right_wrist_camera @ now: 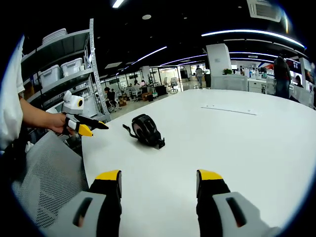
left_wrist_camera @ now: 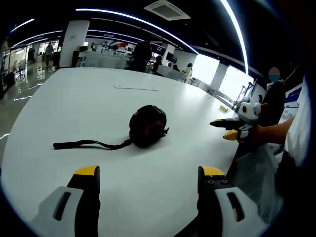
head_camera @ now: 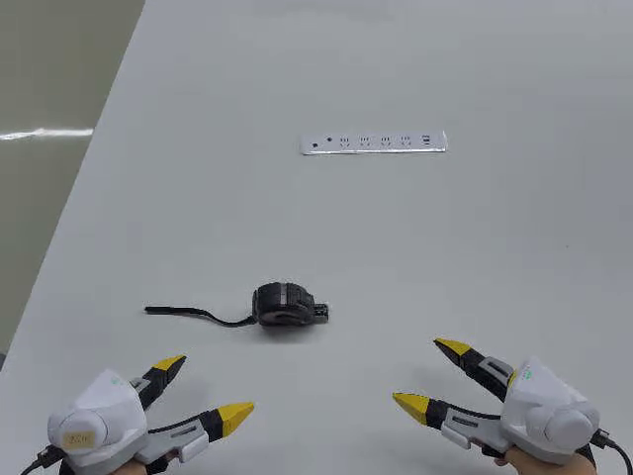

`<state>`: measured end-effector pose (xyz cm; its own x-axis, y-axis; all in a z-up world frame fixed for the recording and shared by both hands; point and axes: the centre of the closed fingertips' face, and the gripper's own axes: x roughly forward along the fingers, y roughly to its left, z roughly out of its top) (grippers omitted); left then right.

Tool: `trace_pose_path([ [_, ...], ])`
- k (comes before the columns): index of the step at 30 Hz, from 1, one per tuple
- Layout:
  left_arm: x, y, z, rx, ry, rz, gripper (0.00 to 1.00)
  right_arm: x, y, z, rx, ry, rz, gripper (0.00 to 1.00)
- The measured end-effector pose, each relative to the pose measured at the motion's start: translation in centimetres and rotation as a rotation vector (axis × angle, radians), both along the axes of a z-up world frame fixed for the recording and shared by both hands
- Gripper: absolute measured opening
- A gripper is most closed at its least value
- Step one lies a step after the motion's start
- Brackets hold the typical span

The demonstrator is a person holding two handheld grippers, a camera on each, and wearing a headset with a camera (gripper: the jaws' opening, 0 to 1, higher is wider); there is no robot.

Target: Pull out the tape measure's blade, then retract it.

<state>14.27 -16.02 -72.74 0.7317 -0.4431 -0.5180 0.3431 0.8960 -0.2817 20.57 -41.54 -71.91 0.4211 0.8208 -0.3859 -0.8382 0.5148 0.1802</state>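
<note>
Head view: my left gripper (head_camera: 204,386) and right gripper (head_camera: 428,373), both open, at the table's (head_camera: 514,247) near edge; hard, compact tape measure (head_camera: 285,305), I'd clamp its case.

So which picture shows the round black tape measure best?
The left gripper view: the round black tape measure looks biggest there, black strap laid out. The head view shows it small from above; the right gripper view shows it smaller.

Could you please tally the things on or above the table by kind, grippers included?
tape measure: 1
power strip: 1
grippers: 2, the left gripper and the right gripper
Total: 4
</note>
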Motion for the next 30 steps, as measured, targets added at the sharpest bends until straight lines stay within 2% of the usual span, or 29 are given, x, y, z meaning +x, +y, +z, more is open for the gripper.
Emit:
trace_pose_path([
  [7, -0.5, 1.0, 0.4, 0.003, -0.008, 0.019, 0.8, -0.3, -0.6, 0.5, -0.002, -0.014, -0.006, 0.62],
  [18, -2.3, 1.8, 0.2, 0.002, -0.002, 0.04, 0.81, -0.9, -1.7, 0.4, -0.006, -0.009, -0.029, 0.63],
  [26, -2.8, 2.4, 0.7, 0.011, -0.016, 0.058, 0.82, -1.3, -2.3, 0.6, -0.013, -0.014, -0.034, 0.66],
  [30, -3.0, 2.7, 0.9, 0.006, -0.023, 0.072, 0.83, -1.4, -2.7, 0.8, 0.001, -0.016, -0.048, 0.71],
])
